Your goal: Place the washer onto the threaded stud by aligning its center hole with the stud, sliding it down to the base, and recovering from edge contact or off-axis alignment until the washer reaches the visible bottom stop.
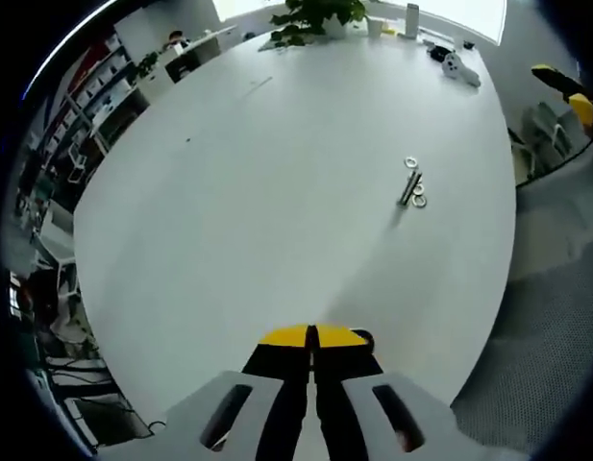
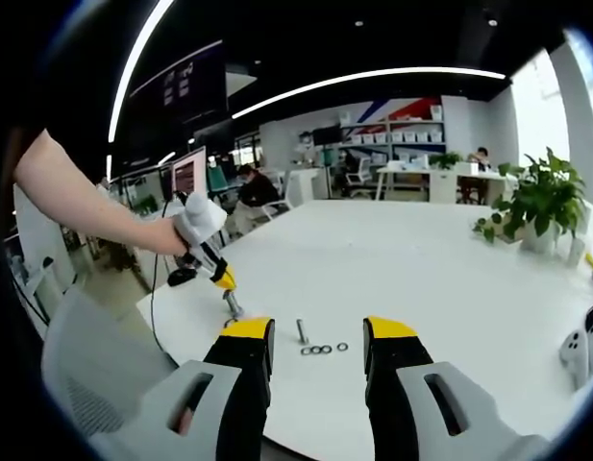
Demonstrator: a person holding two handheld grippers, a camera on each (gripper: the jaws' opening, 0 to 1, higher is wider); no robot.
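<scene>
A short metal stud (image 2: 302, 331) stands on the white table (image 2: 421, 269) near its front edge. Several washers (image 2: 320, 350) lie in a row at its foot. My right gripper (image 2: 319, 331) is open just short of them, and the stud sits in the gap nearer the left jaw. A hand holds my left gripper (image 2: 227, 283) to the left of the stud, tips pointing down at the table. In the left gripper view my left gripper (image 1: 312, 336) is shut, far from the stud (image 1: 409, 187) and washers (image 1: 418, 197). I cannot identify the small grey shape under its tips.
A grey mesh chair (image 2: 85, 384) stands at the table's near corner. A white controller (image 2: 580, 351) lies at the right edge, and potted plants (image 2: 541, 197) stand at the far right. People sit at desks in the background.
</scene>
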